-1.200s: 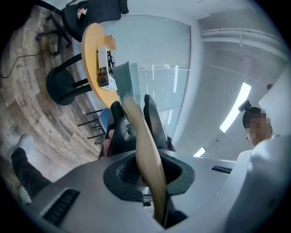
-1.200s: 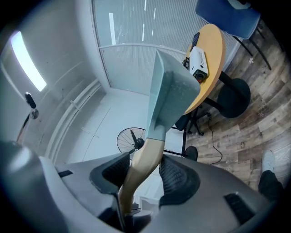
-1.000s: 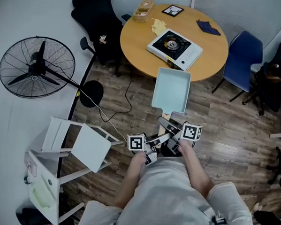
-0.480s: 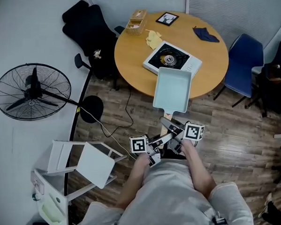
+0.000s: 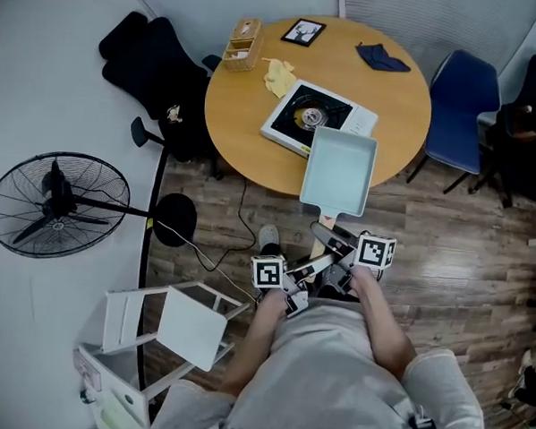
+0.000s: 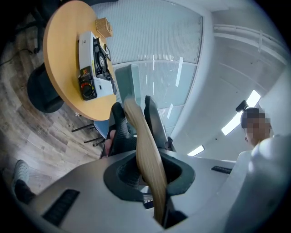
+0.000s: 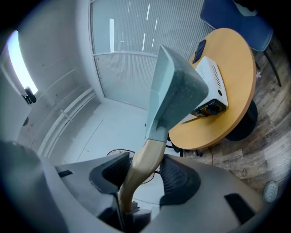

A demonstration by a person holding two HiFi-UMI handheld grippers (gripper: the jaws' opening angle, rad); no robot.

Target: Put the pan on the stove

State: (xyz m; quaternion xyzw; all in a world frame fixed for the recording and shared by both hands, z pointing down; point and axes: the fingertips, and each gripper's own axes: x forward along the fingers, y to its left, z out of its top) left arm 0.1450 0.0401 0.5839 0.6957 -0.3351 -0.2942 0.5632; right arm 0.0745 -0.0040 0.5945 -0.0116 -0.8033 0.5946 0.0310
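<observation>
A square light-blue pan (image 5: 340, 173) with a wooden handle (image 5: 325, 227) is carried level over the near edge of the round wooden table (image 5: 245, 136). Its far corner overlaps the white single-burner stove (image 5: 302, 117). Both grippers hold the handle: my left gripper (image 5: 303, 272) from the left, my right gripper (image 5: 333, 248) from the right. In the left gripper view the handle (image 6: 146, 154) runs edge-on between the closed left gripper (image 6: 135, 107), with pan (image 6: 125, 79) and stove (image 6: 93, 63) ahead. In the right gripper view my right gripper (image 7: 144, 166) clasps the handle (image 7: 141, 168) below the pan (image 7: 175, 95).
On the table lie a wooden box (image 5: 243, 39), a framed picture (image 5: 303, 30), a yellow cloth (image 5: 277, 75) and a dark blue cloth (image 5: 381, 55). A black chair (image 5: 155, 55) and floor fan (image 5: 58, 198) stand left, a blue chair (image 5: 466, 107) right, a white chair (image 5: 186, 321) near my left.
The person has stepped toward the table with the pan in both grippers. The pan went from the table's near edge to overlapping the stove's corner. The grips look unchanged.
</observation>
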